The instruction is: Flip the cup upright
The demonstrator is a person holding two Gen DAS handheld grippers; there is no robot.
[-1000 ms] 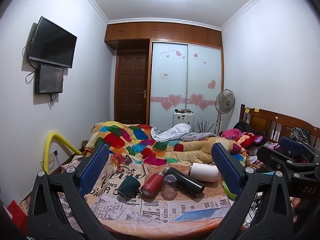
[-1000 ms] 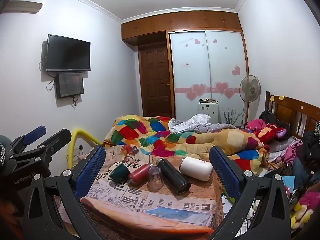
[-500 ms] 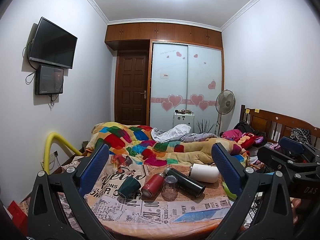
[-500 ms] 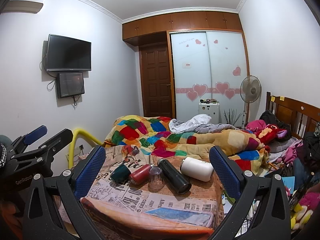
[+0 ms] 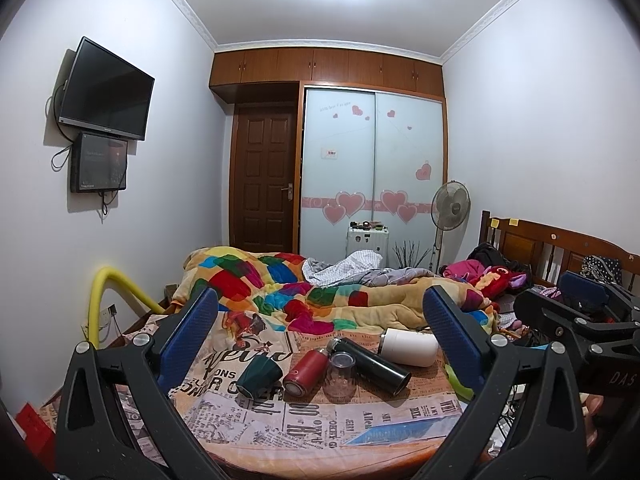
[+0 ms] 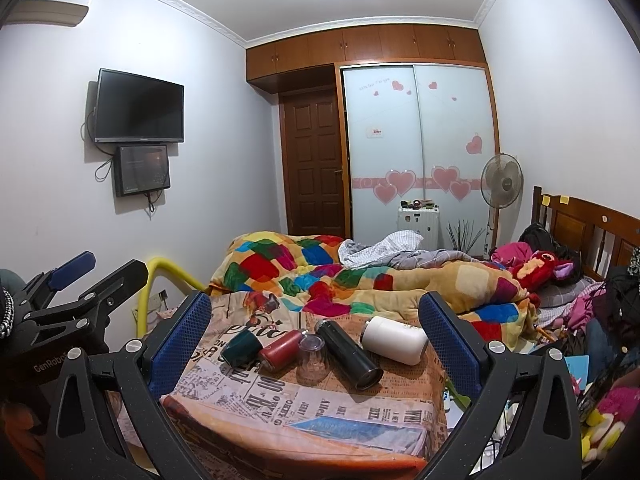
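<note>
Several cups lie on a newspaper-print cloth over a table point(image 5: 320, 420). A dark green cup point(image 5: 256, 376) point(image 6: 240, 346) lies on its side at the left. A red bottle point(image 5: 306, 372) point(image 6: 280, 349) lies beside it. A clear glass point(image 5: 340, 374) point(image 6: 313, 358) stands mouth down. A black flask point(image 5: 368, 364) point(image 6: 347, 354) and a white flask point(image 5: 408, 346) point(image 6: 394, 340) lie on their sides. My left gripper point(image 5: 320, 332) and right gripper point(image 6: 316, 328) are open, empty, held well short of the cups.
A bed with a colourful quilt point(image 5: 304, 288) lies behind the table. A yellow tube point(image 5: 100, 300) arches at the left wall. A wooden headboard point(image 5: 552, 248) and clothes are at the right. Each gripper shows at the edge of the other's view.
Almost nothing moved; both views shifted very slightly, and both grippers stay open.
</note>
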